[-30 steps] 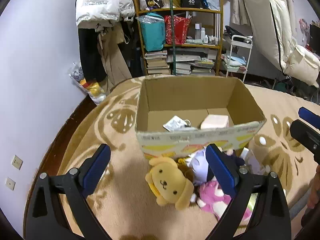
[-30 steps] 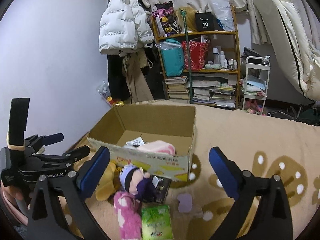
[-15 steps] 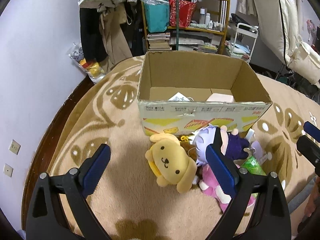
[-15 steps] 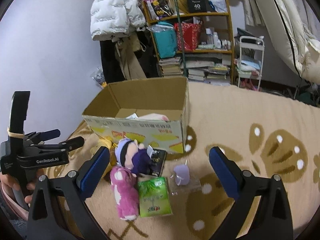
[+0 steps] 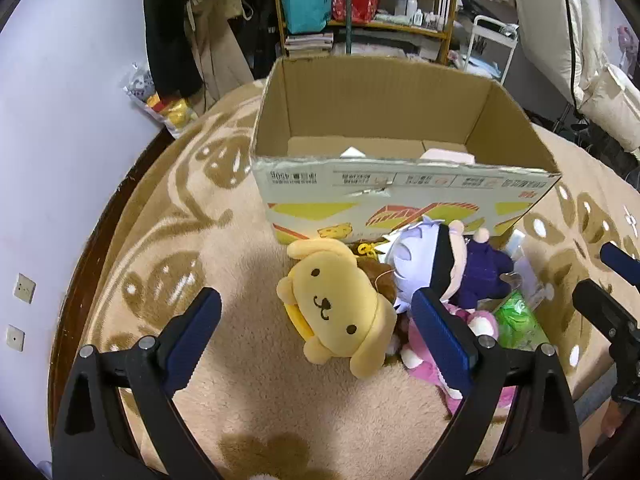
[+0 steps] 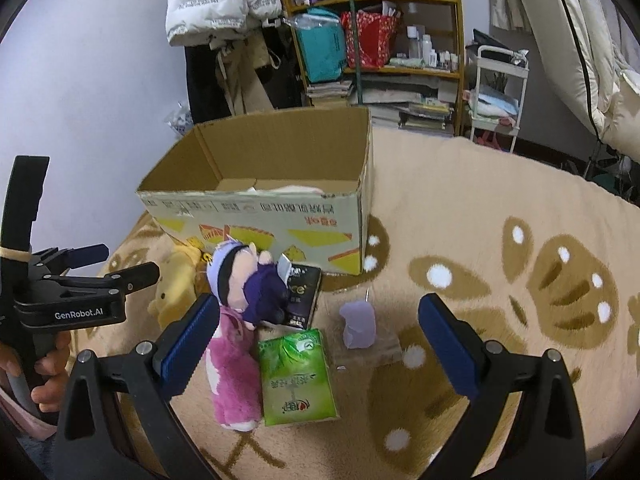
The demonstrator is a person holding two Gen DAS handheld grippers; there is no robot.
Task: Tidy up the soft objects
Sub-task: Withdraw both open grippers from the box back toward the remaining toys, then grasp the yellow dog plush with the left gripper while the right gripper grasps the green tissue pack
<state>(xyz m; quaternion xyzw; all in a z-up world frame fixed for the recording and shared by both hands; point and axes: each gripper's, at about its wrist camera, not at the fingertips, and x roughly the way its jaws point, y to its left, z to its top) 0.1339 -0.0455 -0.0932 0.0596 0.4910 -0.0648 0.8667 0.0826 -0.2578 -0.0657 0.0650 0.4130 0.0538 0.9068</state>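
Left gripper (image 5: 316,330), jaws wide, hovers over the yellow dog plush (image 5: 334,304); it should straddle the head squarely before squeezing. Right gripper (image 6: 318,340) hangs wide too.

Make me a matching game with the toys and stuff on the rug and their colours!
Things:
1. dog plush
2. tissue pack
3. long plush
4. cardboard box

Colours:
A. green
B. brown with yellow shapes on the front
C. yellow
D. pink

Pairs: 1-C, 2-A, 3-D, 4-B
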